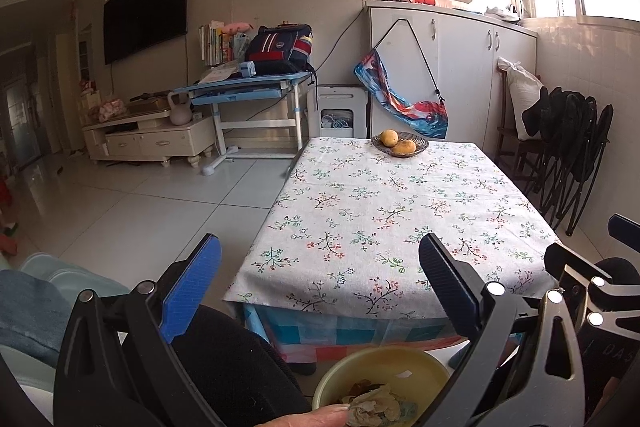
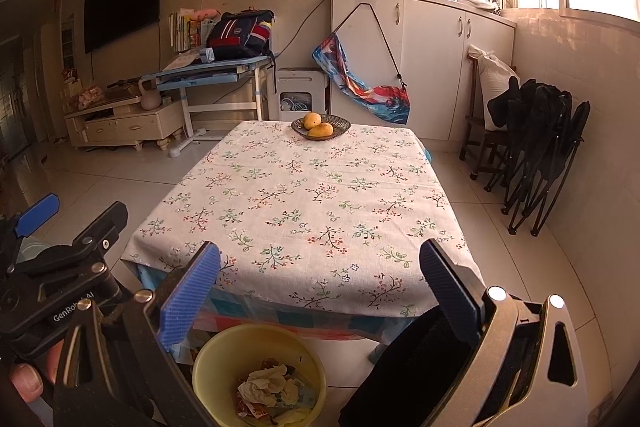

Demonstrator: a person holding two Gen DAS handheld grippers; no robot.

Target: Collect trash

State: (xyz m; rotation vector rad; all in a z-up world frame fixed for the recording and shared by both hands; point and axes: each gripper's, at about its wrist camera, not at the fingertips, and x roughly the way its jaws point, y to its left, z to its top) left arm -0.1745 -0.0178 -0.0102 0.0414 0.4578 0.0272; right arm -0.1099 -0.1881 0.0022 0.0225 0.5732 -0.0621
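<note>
I am holding both grippers back from the table (image 2: 304,195), and judging by its floral cloth, bare except for a dish (image 2: 321,127) of two yellow fruits at the far end, the collecting seems to be nearly over. To finish well, I am thinking I should sweep my view once along the cloth and the floor tiles for any stray scrap before stopping, and keep the fingers clear of the bin's rim so I am not tipping it. My left gripper (image 1: 320,283) is standing spread wide with nothing between its blue pads, and my right gripper (image 2: 320,287) is likewise spread and carrying nothing. The trash (image 2: 269,387) is lying in the yellow bin (image 2: 212,359) on the floor, just below the near table edge and between my two grippers: crumpled pale tissue on top, with brownish scraps and some printed wrappers under it. The pile is sitting low in the bin, well beneath the rim.
</note>
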